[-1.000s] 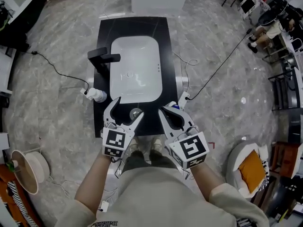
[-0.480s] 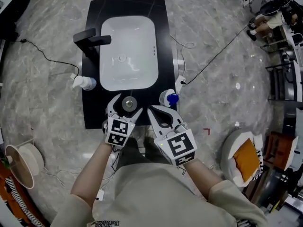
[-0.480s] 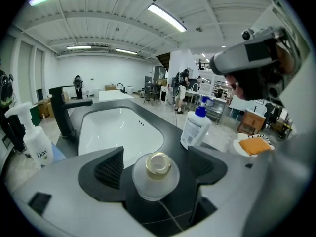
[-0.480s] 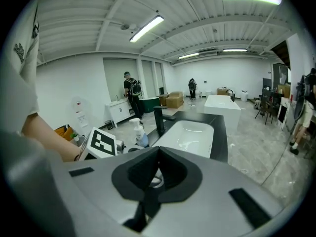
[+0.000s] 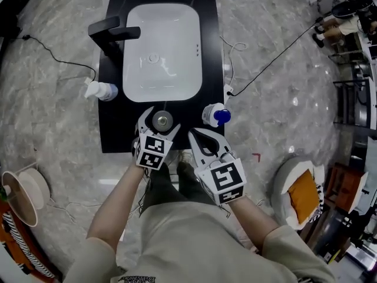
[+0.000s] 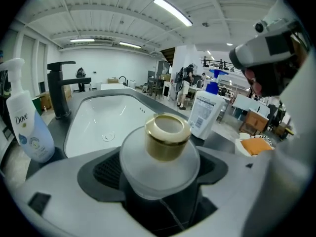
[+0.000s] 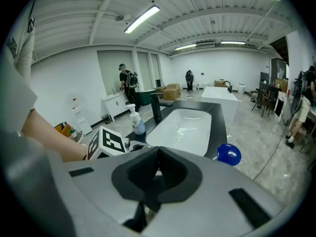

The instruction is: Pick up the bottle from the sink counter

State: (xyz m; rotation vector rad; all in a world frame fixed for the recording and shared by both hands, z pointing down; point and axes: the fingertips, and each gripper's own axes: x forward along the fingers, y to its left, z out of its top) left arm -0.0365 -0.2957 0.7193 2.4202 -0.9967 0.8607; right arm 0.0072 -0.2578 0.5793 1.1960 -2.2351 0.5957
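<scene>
A round frosted bottle [image 5: 162, 121] with a gold cap [image 6: 167, 137] stands at the front edge of the black sink counter [image 5: 118, 131], just in front of the white basin [image 5: 162, 52]. My left gripper [image 5: 160, 121] is shut on the bottle, its dark pads pressing the frosted body from both sides. To its right, my right gripper [image 5: 197, 135] hangs over the counter's front edge with its jaws shut and nothing in them. In the right gripper view its jaws [image 7: 157, 152] meet in front of the basin.
A white bottle with a blue cap [image 5: 215, 115] stands at the counter's right edge, near my right gripper. A Dove pump bottle [image 5: 101, 90] sits at the left edge beside the black faucet [image 5: 112, 33]. Cables [image 5: 259, 69] trail over the floor. A round seat with an orange cushion [image 5: 303, 196] is at right.
The head view has shifted, so the counter sits lower in the frame. My left gripper's jaws, open around the bottle a second ago, now press on it. The right gripper stays shut beside it.
</scene>
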